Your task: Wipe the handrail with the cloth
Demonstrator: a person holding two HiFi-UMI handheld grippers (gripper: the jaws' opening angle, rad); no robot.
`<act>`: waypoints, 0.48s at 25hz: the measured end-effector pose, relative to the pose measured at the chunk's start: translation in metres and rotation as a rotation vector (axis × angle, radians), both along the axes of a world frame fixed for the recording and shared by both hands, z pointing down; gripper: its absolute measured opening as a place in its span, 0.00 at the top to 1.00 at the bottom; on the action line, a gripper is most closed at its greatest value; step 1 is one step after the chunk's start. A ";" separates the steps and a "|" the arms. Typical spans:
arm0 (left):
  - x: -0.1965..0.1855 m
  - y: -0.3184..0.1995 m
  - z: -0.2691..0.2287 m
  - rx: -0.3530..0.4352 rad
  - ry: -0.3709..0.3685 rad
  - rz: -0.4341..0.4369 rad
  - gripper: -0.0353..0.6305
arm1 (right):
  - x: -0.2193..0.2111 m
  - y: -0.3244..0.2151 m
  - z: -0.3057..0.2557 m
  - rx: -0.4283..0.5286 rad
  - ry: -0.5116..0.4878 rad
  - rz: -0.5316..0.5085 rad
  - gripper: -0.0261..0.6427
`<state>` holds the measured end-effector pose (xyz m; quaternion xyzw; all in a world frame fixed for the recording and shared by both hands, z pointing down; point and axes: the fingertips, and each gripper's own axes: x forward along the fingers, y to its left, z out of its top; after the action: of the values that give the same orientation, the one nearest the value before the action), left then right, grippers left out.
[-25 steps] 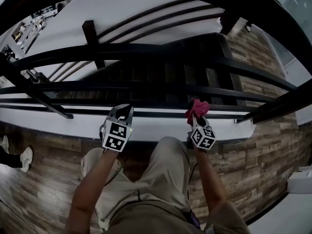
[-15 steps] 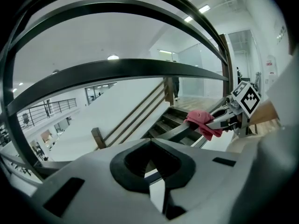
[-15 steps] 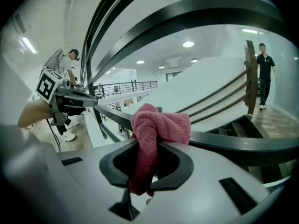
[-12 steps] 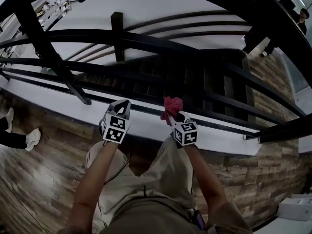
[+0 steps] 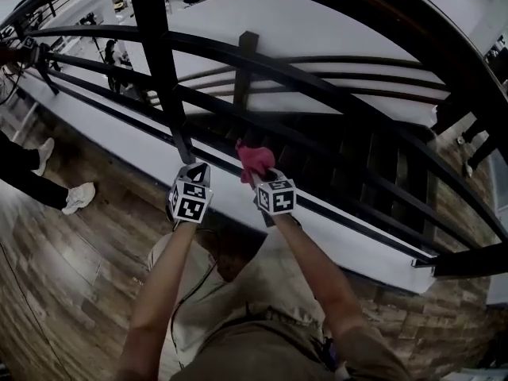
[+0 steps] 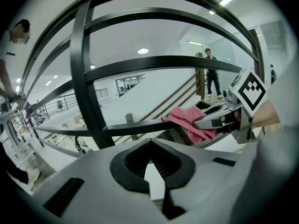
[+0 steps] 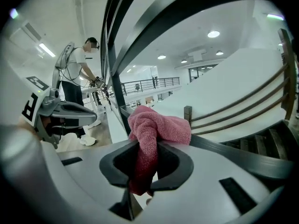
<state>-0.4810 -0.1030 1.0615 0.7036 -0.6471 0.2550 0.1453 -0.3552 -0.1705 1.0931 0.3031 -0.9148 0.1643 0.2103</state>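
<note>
- The pink cloth [image 7: 159,127] is a soft, light terry rag, bunched into a wad. It would fold around a bar easily but could slip loose if held by too little fabric, so a deep bite through the bunch suits it best.
- The right tongs [image 7: 149,148] are clenched on the cloth, with the wad bulging above the tips.
- In the left gripper view, the cloth appears to lie against a lower bar [image 6: 135,125] of the railing. The broad black handrail [image 5: 429,30] runs well above it.
- The left tongs [image 6: 149,143] are closed on nothing, just beside the right tongs.
- The bars look smooth, hard and dark, fixed to an upright post [image 5: 163,70].
- Under the railing are a white ledge [image 5: 349,244], a plank floor [image 5: 63,268] and a stairwell [image 5: 357,157] beyond.
- A person [image 7: 79,73] stands further along the railing.
</note>
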 end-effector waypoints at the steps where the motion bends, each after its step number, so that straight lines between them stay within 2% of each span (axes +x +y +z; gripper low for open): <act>1: -0.017 0.005 0.003 0.000 0.011 -0.033 0.92 | -0.023 0.000 0.001 0.004 0.000 -0.011 0.86; 6: -0.083 0.029 0.016 -0.002 0.065 -0.166 0.92 | -0.137 -0.001 0.008 0.043 0.016 -0.048 0.86; 9: -0.107 0.047 0.020 -0.010 0.059 -0.208 0.92 | -0.197 -0.003 0.015 0.098 0.024 -0.039 0.86; 12: -0.124 0.063 0.023 -0.025 0.042 -0.224 0.92 | -0.241 -0.006 0.027 0.046 -0.005 -0.005 0.86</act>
<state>-0.6047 -0.0401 1.0849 0.6301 -0.7154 0.2305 0.1950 -0.5964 -0.1769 1.1196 0.3050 -0.9197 0.1435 0.2012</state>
